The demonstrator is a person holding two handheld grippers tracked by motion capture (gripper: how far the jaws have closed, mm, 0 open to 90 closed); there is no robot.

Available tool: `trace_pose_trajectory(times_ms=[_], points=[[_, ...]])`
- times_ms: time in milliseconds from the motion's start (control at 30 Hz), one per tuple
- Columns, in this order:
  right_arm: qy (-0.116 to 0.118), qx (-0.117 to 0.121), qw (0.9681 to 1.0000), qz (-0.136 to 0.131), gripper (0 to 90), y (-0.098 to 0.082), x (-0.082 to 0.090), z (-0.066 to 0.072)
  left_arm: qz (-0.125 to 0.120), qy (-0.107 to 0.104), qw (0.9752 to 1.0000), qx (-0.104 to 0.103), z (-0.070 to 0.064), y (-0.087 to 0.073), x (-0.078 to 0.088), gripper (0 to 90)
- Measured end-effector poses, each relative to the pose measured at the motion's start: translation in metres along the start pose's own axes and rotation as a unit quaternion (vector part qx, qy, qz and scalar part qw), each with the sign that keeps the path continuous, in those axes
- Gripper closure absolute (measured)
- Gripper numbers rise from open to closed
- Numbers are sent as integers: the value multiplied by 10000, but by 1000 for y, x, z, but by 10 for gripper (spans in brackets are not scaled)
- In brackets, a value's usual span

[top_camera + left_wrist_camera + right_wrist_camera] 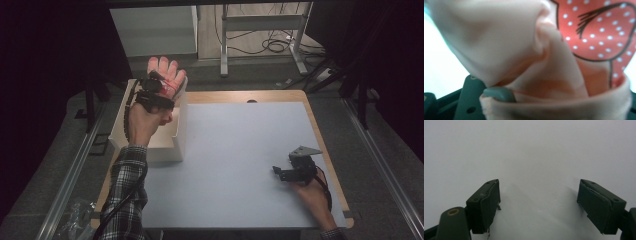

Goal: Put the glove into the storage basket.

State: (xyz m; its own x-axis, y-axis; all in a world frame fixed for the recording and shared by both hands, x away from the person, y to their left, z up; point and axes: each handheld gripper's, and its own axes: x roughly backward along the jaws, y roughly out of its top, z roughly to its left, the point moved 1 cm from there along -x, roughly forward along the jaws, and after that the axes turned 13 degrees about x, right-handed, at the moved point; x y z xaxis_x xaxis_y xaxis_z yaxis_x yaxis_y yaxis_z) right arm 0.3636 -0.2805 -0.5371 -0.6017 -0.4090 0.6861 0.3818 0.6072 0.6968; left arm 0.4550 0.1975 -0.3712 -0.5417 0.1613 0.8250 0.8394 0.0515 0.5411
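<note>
1. Two hand-held grippers are in my hands; my left hand-held gripper (159, 86) pinches a pink glove (167, 71) with a red polka-dot patch.
2. That glove hangs above the far end of the white box (178, 142), at the desk's (240, 150) far left corner.
3. Up close, pink fabric (529, 50) bunches over the left hand-held gripper's pad.
4. My right hand-held gripper (278, 172) rests near the desk's right edge, jaws spread over bare white surface, well apart from the glove.
</note>
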Motion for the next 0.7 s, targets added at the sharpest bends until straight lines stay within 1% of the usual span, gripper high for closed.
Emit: trace_pose_trajectory(times_ms=[133, 167, 200, 333, 467, 667, 700], points=[[-4, 1, 10000, 2, 188, 0, 0, 0, 1, 64, 9998, 171, 14, -4, -6, 387], [-4, -1, 10000, 2, 188, 0, 0, 0, 12, 84, 9998, 189, 16, -5, -7, 386], [-5, 0, 10000, 2, 188, 0, 0, 0, -5, 77, 9996, 255, 19, -6, -9, 386], [-5, 0, 10000, 2, 188, 0, 0, 0, 8, 132, 9993, 340, 26, -10, -19, 383], [-5, 2, 10000, 2, 188, 0, 0, 0, 39, 169, 9990, 417, 30, -13, -33, 382], [-4, -1, 10000, 2, 188, 0, 0, 0, 162, 215, 9986, 451, 32, -19, -57, 379], [-5, 0, 10000, 1, 188, 0, 0, 0, 159, 197, 9985, 485, 32, -20, -60, 378]])
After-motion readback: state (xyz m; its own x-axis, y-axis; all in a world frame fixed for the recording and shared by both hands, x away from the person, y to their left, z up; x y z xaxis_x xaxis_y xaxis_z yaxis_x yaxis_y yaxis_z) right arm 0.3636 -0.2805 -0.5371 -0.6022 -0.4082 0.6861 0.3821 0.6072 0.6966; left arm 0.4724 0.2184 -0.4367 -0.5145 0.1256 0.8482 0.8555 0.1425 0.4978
